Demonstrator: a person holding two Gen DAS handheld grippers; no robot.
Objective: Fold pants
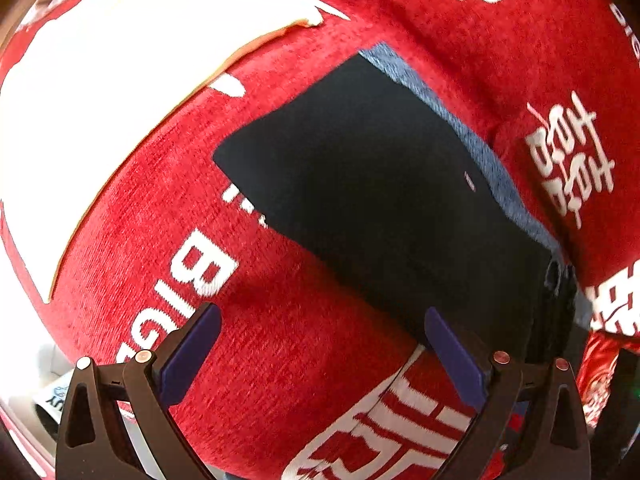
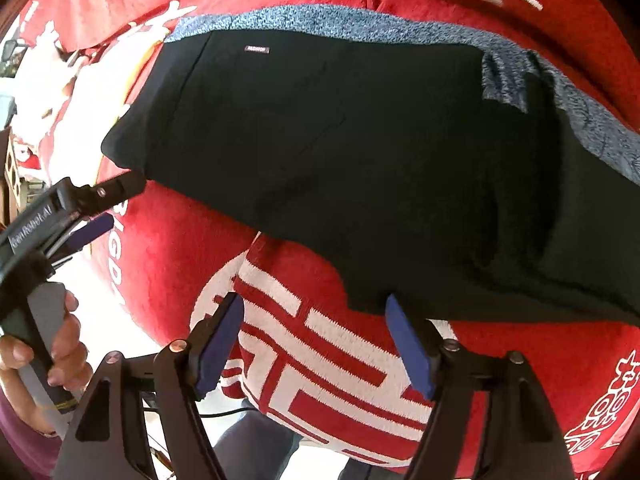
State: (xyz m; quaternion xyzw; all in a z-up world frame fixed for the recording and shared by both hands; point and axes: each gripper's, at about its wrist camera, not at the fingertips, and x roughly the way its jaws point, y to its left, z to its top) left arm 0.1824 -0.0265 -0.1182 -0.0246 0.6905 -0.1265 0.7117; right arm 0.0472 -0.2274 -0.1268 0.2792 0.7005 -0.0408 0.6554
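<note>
i see the black pants [image 2: 340, 152] lying folded on a red cloth [image 1: 304, 360] printed with white characters, a blue-grey layer [image 2: 320, 20] showing along their far edge and at the right end. a small label [image 2: 257, 49] sits near the upper left corner of the dark fabric.

my right gripper [image 2: 316, 344] points steeply down at the near edge of the pants. its jaws stand wide apart with nothing between them but the red-and-white pattern; the right pad sits at the fabric's lower edge, though i can't be sure whether it touches.

my left gripper [image 1: 324, 348] is spread wide too, empty, over bare red cloth by the white lettering [image 1: 192, 280]; its right finger overlaps the near corner of the pants in the view. from the right wrist camera i see it at the far left, tip by the left corner of the pants, with the hand [image 2: 60, 344] on its handle. a bright white patch [image 1: 100, 100] fills the left wrist view's upper left, blown out.
</note>
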